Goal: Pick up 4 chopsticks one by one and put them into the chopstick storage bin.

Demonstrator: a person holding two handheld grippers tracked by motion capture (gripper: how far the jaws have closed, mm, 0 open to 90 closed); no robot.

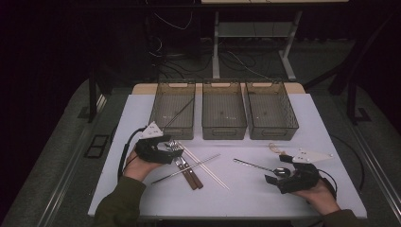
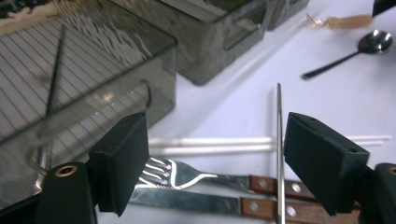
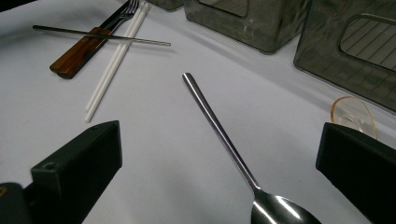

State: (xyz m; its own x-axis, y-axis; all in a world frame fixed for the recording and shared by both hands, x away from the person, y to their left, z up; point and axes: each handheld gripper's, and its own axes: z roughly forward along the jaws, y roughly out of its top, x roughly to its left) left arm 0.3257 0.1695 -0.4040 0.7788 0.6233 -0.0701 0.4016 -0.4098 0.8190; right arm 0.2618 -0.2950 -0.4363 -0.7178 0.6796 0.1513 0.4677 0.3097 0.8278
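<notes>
Your left hand-held gripper (image 2: 212, 158) wide open over fork (image 2: 187, 173) – nothing held, right hand-held gripper (image 3: 219, 172) open astride spoon (image 3: 233, 154), on worktop (image 1: 246, 189).

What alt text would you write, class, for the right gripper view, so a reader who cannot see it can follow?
A steel spoon lies on the white table between the open right tongs, its bowl nearest the camera. Farther off, wooden-handled cutlery, white chopsticks and a thin metal rod lie crossed, with smoky plastic bins behind.
</notes>
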